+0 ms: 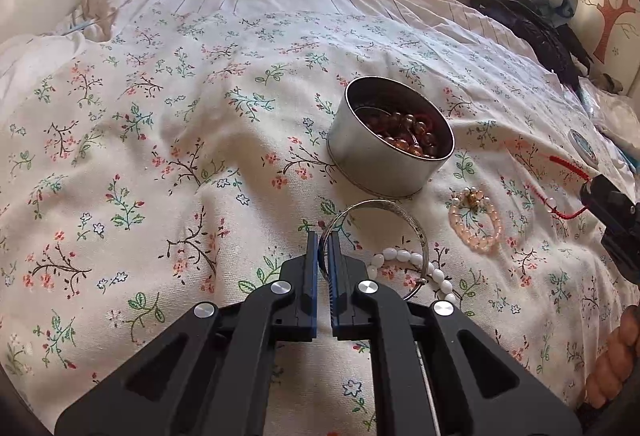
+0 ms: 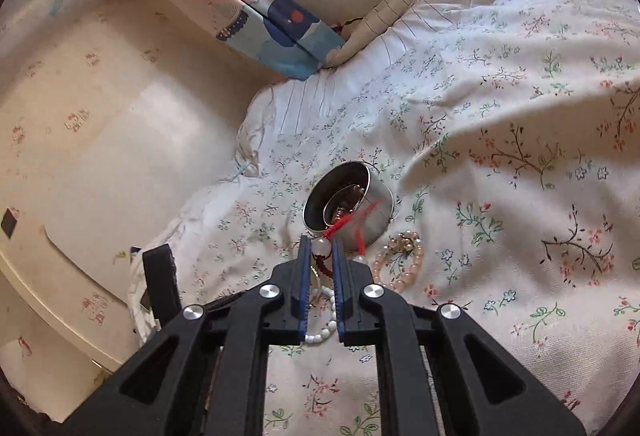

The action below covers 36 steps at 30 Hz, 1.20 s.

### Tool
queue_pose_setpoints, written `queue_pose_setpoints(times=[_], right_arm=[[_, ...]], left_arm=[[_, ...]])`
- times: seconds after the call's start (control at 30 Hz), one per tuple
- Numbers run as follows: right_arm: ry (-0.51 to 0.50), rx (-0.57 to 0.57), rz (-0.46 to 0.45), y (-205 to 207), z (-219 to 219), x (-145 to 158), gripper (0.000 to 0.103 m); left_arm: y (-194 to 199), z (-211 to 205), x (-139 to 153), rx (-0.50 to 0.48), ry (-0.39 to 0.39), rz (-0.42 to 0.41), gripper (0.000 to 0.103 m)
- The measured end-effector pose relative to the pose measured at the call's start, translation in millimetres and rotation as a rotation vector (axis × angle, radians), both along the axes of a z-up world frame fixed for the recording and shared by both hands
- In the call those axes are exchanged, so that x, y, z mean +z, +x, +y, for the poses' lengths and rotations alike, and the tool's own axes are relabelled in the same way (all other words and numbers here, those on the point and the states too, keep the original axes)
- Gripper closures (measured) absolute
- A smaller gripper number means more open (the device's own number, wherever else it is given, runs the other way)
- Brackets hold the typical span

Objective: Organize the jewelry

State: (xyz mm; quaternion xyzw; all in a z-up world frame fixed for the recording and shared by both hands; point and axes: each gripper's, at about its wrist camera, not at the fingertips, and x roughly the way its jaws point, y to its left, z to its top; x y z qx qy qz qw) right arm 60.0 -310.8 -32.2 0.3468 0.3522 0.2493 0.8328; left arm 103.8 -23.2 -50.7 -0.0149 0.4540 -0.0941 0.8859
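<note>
Your round metal tin (image 1: 390,152) stands open on the flowered bedspread (image 1: 160,156), at about 1 o'clock from your left gripper (image 1: 325,240) in the left wrist view. Inside it you see brown glossy beads (image 1: 412,134) and a bit of red cord; how many pieces lie there you cannot tell, because the tin wall hides the bottom.

Your left gripper is clenched on the thin silver bangle (image 1: 384,208), with the rim pinched between the blue pads. The bangle lies just below the tin, at 12 to 1 o'clock from the fingertips. A white bead bracelet (image 1: 404,260) lies at 3 o'clock of the pads, and the bangle crosses it. A pale pink bead bracelet (image 1: 476,222) with a small gold charm lies at 2 o'clock, apart from the tin.

Your right gripper (image 2: 320,246) is clamped on a red cord bracelet (image 2: 340,226), a white bead sitting between the pads. The red cord hangs in front of the tin (image 2: 372,204) at 12 o'clock, so you cannot tell whether it touches the rim. In the left wrist view, the right gripper is cut off by the edge at 3 o'clock, and its fingers are mostly hidden. Dark clothing (image 1: 532,32) at 2 o'clock is too dim to make out.
</note>
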Motion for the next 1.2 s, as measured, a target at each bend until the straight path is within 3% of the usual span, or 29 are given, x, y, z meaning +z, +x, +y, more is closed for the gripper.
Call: queue_pose_setpoints(times=[0.3, 0.67, 1.2], right_arm=[[-0.002, 0.030, -0.013, 0, 5, 0, 0.091], [-0.002, 0.057, -0.068, 4, 15, 6, 0.091], [0.090, 0.041, -0.116, 11, 15, 14, 0.091]], left_arm=[[-2, 0, 5, 0.004, 0.001, -0.032, 0.099], [-6, -12, 10, -0.021, 0.071, -0.082, 0.099], [-10, -19, 21, -0.034, 0.093, -0.153, 0.099]])
